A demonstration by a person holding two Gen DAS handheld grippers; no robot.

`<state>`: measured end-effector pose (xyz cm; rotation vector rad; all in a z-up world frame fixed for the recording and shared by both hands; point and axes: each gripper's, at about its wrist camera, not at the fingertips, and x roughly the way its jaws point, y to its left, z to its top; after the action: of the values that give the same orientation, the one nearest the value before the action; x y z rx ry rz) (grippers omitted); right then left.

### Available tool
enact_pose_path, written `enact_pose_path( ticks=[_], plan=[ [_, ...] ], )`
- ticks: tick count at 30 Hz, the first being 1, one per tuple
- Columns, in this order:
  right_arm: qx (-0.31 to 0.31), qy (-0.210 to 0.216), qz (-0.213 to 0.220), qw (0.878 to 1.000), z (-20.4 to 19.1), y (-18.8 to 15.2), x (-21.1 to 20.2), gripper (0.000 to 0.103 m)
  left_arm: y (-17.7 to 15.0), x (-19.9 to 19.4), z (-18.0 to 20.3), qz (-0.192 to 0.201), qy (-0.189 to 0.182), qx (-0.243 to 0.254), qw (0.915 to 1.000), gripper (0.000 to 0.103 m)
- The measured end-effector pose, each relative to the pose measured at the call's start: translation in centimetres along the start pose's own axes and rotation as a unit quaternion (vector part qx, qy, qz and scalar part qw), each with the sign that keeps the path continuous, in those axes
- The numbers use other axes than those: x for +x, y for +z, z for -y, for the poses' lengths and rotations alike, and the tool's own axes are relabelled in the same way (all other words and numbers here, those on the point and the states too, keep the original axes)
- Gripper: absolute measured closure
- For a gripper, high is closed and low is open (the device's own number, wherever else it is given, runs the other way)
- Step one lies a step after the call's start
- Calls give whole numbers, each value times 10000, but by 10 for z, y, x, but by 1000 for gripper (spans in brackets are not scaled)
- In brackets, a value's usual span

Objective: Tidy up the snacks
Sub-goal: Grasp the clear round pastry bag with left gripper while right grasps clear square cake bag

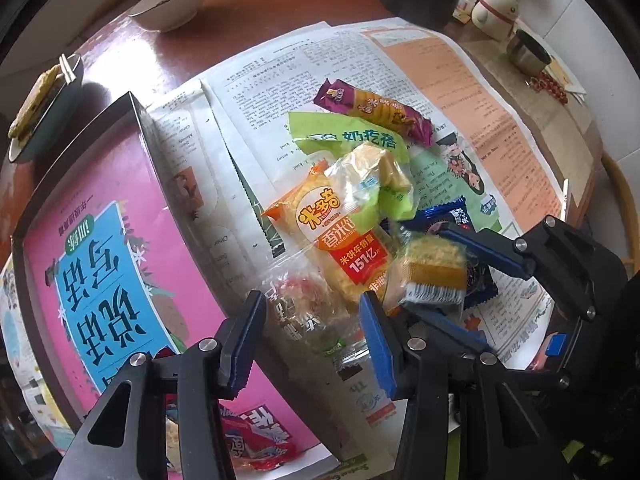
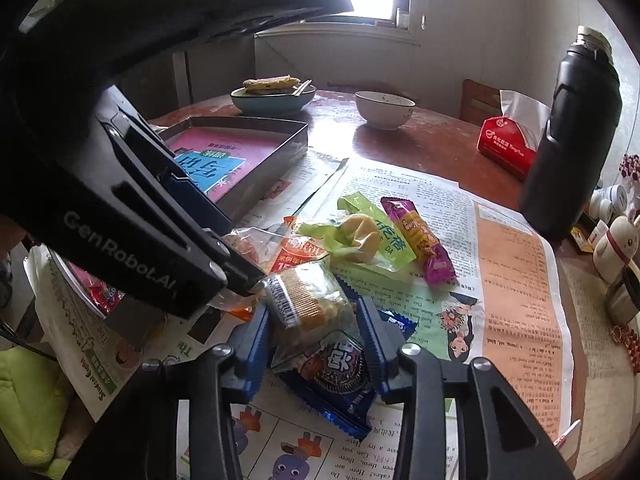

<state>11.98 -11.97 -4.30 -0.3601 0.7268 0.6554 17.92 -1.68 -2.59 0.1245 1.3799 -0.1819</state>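
Note:
A pile of snack packets lies on newspaper: a purple bar (image 1: 376,111) (image 2: 420,240), a green packet (image 1: 348,136) (image 2: 376,236), an orange rice-cracker packet (image 1: 340,236), a clear-wrapped yellow cake (image 1: 434,270) (image 2: 308,300) and a blue cookie packet (image 2: 340,376). My left gripper (image 1: 314,320) is open over a clear packet (image 1: 308,308) at the pile's near edge. My right gripper (image 2: 314,340) is open, its fingers on either side of the yellow cake, above the blue packet. A shallow box with a pink and blue bottom (image 1: 100,264) (image 2: 224,156) holds a red packet (image 1: 256,436).
Round brown table (image 2: 420,140) with a white bowl (image 2: 384,108), a plate of flatbread with chopsticks (image 2: 272,92), a red tissue pack (image 2: 506,144), a tall black flask (image 2: 572,140), and rabbit figurines and small jars (image 2: 616,240) at the right edge.

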Motion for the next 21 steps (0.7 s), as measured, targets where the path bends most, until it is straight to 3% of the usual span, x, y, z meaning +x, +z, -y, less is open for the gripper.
enact_pose_path(
  ticks=[14,21],
  plan=[
    [403,-55,68,9992,23,-7,-7,69,-4,6,1,396,-351,12,9986,53],
    [497,-10,83,9987,27,-7,-8,69,-6,3,-5,98,-45,-87,9999,54]
  ],
)
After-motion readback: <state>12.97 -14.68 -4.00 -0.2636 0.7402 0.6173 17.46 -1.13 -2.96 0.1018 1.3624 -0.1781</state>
